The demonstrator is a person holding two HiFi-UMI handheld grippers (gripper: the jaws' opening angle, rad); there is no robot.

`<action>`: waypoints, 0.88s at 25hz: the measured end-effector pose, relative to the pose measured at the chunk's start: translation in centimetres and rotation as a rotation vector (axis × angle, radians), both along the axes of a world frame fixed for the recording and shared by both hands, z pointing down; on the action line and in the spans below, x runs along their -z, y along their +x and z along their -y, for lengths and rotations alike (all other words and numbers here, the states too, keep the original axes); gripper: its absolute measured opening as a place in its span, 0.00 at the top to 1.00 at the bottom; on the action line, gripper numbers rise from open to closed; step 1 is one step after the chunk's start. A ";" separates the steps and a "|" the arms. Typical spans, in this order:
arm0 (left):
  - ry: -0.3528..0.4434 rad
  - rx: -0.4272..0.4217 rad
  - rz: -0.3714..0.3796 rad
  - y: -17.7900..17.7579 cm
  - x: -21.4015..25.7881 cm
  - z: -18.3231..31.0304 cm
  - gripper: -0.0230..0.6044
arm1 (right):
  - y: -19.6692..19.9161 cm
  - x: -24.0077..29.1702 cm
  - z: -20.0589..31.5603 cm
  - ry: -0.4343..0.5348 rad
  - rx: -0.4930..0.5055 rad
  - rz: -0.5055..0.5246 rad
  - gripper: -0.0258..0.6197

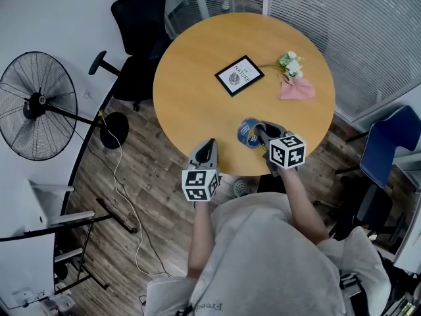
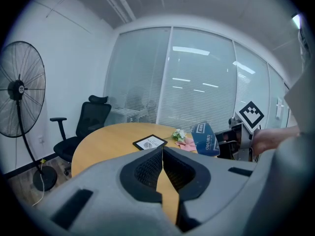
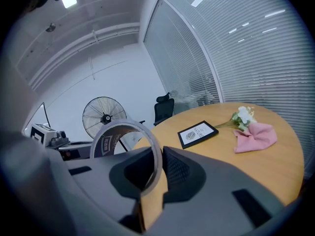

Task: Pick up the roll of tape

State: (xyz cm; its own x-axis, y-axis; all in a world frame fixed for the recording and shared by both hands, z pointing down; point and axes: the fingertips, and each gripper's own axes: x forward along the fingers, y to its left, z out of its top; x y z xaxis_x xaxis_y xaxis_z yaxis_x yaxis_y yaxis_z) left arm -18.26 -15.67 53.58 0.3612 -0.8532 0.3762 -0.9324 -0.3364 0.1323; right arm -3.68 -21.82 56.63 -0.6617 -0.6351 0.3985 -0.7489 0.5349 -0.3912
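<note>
At the far left a fan [image 1: 29, 104] stands on the wood floor, and a black chair [image 1: 141, 25] sits beside the round table [image 1: 197, 91]. The left gripper [image 1: 209, 143] hangs at the table's near edge, just short of the top; in the left gripper view its jaws [image 2: 162, 154] are pressed together along one seam with nothing between them. Further right, near the middle of the table, a black frame [image 1: 239, 75] lies flat, well apart from both grippers. The right gripper [image 1: 261, 132] reaches over the near edge, and its jaws are partly closed on the tape [image 1: 248, 131]. The right gripper view shows the gripper [image 3: 157, 156] pinching the roll's wall, one pad inside the ring and one outside, so the tape [image 3: 101, 144] stands upright on edge and leans out to the left of the jaws. From the left gripper view the roll's blue printed side [image 2: 205, 137] shows beside the marker cube; whether it touches the tabletop cannot be told. To the right, at the far side of the table, white flowers [image 1: 290, 63] lie with a pink cloth [image 1: 296, 89] just beside them, touching or nearly so. Off the table's right edge stands a blue chair [image 1: 395, 143].
</note>
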 end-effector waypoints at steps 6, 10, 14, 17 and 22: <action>-0.005 0.003 0.003 -0.1 -0.1 0.0 0.95 | 0.2 0.1 -0.4 -0.006 -0.002 0.014 0.90; -0.002 -0.001 0.002 0.0 0.0 0.1 0.95 | 0.5 -0.2 -0.6 -0.013 -0.011 0.016 0.90; -0.006 0.003 0.013 -0.1 -0.1 0.2 0.95 | 0.8 -0.2 -0.7 -0.016 -0.019 0.025 0.90; -0.005 0.004 0.015 -0.1 0.0 0.2 0.95 | 1.0 -0.1 -0.7 -0.018 -0.023 0.029 0.90; -0.015 0.004 0.025 -0.2 -0.3 0.0 0.95 | 0.9 -0.1 -0.9 -0.017 -0.025 0.030 0.90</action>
